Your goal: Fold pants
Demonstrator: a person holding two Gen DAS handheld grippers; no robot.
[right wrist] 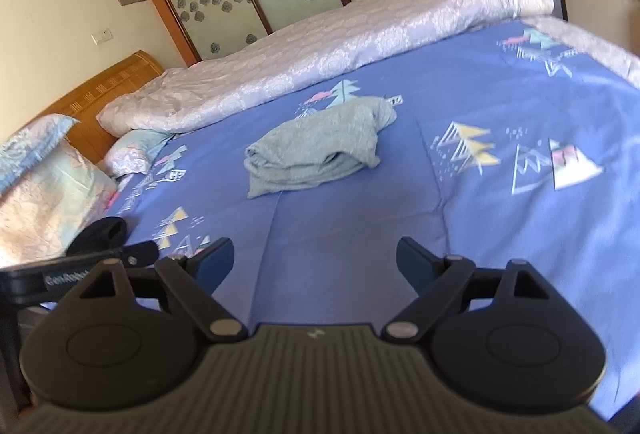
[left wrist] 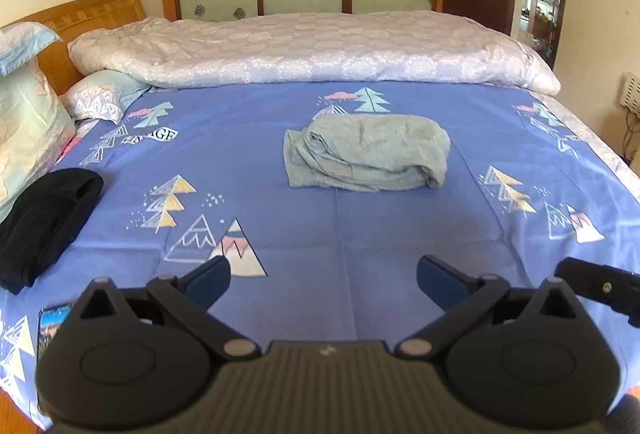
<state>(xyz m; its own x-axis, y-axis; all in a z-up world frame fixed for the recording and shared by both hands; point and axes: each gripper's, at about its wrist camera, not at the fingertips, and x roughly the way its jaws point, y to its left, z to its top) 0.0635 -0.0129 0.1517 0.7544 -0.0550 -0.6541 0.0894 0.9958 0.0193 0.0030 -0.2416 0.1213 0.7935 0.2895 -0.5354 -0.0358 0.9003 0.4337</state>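
Light grey-green pants point(left wrist: 366, 152) lie folded in a compact bundle in the middle of the blue patterned bed sheet point(left wrist: 280, 234). They also show in the right wrist view point(right wrist: 316, 148). My left gripper point(left wrist: 323, 280) is open and empty, held above the sheet well short of the pants. My right gripper point(right wrist: 316, 262) is open and empty too, also short of the pants. Part of the right gripper shows at the right edge of the left wrist view point(left wrist: 600, 288). Part of the left gripper shows at the left of the right wrist view point(right wrist: 80, 270).
A black folded garment point(left wrist: 44, 226) lies at the sheet's left edge. A rolled pale quilt point(left wrist: 320, 50) runs along the far side of the bed. Pillows point(left wrist: 28, 130) and a wooden headboard point(left wrist: 92, 14) are at the left. A phone-like card point(left wrist: 54, 326) lies near the left gripper.
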